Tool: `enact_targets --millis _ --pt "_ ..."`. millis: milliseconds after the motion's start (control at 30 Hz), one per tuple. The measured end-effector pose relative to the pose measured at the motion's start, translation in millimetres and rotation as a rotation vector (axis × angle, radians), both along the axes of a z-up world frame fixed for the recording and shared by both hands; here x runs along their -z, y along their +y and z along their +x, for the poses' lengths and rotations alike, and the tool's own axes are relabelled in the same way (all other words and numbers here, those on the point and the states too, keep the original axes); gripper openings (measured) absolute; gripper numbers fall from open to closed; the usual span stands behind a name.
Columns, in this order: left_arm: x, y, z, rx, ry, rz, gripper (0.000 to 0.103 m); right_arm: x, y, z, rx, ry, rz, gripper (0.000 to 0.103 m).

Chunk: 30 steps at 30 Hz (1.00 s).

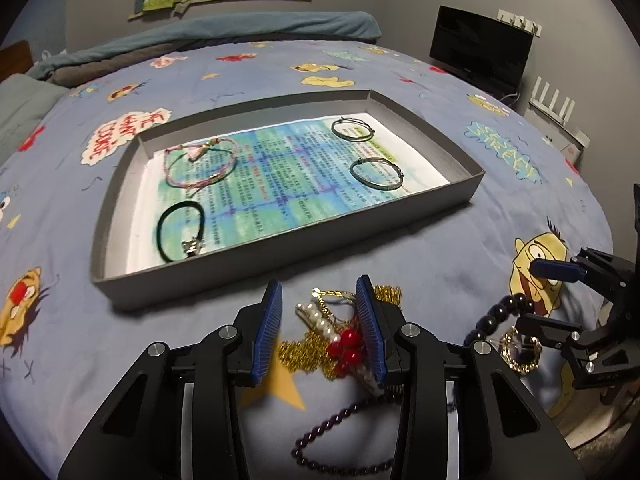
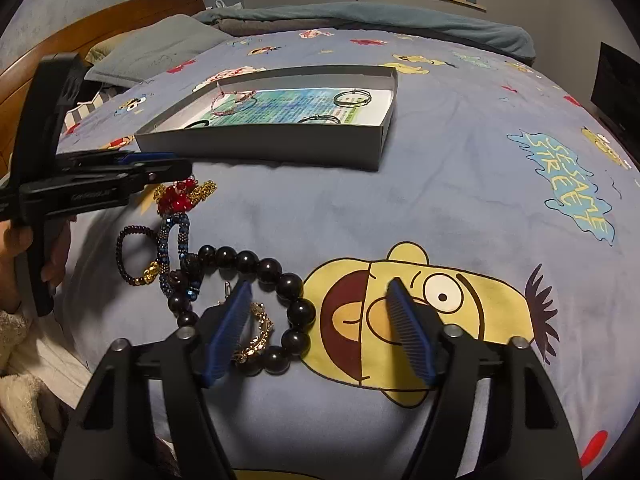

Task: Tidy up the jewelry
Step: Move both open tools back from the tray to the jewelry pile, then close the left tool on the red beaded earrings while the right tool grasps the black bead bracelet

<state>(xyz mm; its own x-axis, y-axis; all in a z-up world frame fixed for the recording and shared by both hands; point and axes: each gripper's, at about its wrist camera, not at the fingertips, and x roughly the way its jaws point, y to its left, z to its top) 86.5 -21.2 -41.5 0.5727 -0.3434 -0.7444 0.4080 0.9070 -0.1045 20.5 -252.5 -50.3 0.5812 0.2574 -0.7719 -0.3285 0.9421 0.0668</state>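
Observation:
A grey tray [image 1: 288,258] lies on the bed and holds several bracelets, among them a dark green cord one [image 1: 182,234] and a pink one [image 1: 200,162]. The tray also shows in the right wrist view [image 2: 260,148]. My left gripper [image 1: 320,328] is open, its jaws on either side of a pile with a pearl clip [image 1: 320,320], red beads [image 1: 348,346] and a gold chain [image 1: 300,354]. My right gripper [image 2: 320,328] is open and empty above the sheet, beside a black bead bracelet [image 2: 280,276] and a gold ring piece [image 2: 258,334].
A purple bead strand [image 1: 340,420] lies under my left gripper. A blue beaded bracelet [image 2: 174,248] and a dark bead bracelet with a gold charm [image 2: 132,260] lie left of the black beads. Pillows [image 2: 152,48] and a monitor [image 1: 480,48] stand at the bed's edges.

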Motion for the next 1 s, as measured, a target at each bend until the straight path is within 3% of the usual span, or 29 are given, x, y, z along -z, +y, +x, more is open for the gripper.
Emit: enact_targets --millis 500,667,733,800,1000 --pt "0 -8 3 0.058 0.025 -0.033 0.04 0 4 -1 -0.01 0.001 -0.008 0.067" --pt "-1 -7 0 0.067 0.03 -0.041 0.024 1 5 -1 -0.009 0.003 -0.013 0.064" --pt "-2 -8 -3 0.076 0.025 -0.035 0.012 2 6 0 -0.012 0.005 -0.015 0.058" --pt "-3 -11 -7 0.087 0.013 -0.017 0.006 3 6 -1 -0.019 0.005 -0.019 0.046" --pt "-12 -11 -14 0.093 -0.035 -0.018 0.004 9 8 1 -0.037 0.018 -0.03 0.039"
